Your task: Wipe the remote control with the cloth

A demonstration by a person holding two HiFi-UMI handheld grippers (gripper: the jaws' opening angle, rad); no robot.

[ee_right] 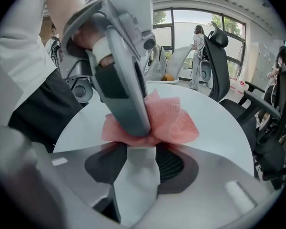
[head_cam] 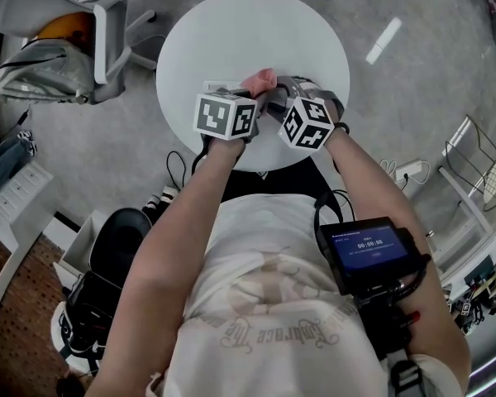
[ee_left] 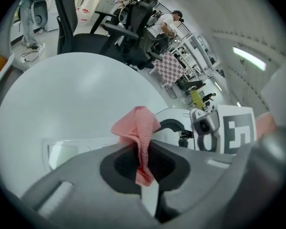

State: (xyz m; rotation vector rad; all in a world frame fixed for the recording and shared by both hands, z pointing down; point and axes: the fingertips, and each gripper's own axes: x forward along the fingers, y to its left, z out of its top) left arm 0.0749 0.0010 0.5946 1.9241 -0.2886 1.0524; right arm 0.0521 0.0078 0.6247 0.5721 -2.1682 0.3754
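Over the near part of the round white table (head_cam: 314, 40) my right gripper (ee_right: 136, 149) is shut on the white remote control (ee_right: 136, 175), whose far end is covered by the pink cloth (ee_right: 174, 120). The left gripper (ee_left: 143, 151) is shut on a fold of that cloth (ee_left: 138, 123), and one of its grey fingers (ee_right: 126, 89) presses the cloth onto the remote from above. In the head view the two marker cubes sit side by side, the left gripper (head_cam: 256, 93) and the right gripper (head_cam: 273, 99) meeting at the cloth (head_cam: 260, 79). The remote's far end is hidden.
A flat white rectangular thing (ee_left: 71, 149) lies on the table left of the left gripper. Black office chairs (ee_left: 128, 27) stand beyond the table's far edge. A white chair with bags (head_cam: 58, 48) is at the left. A screen unit (head_cam: 372, 251) hangs at the person's chest.
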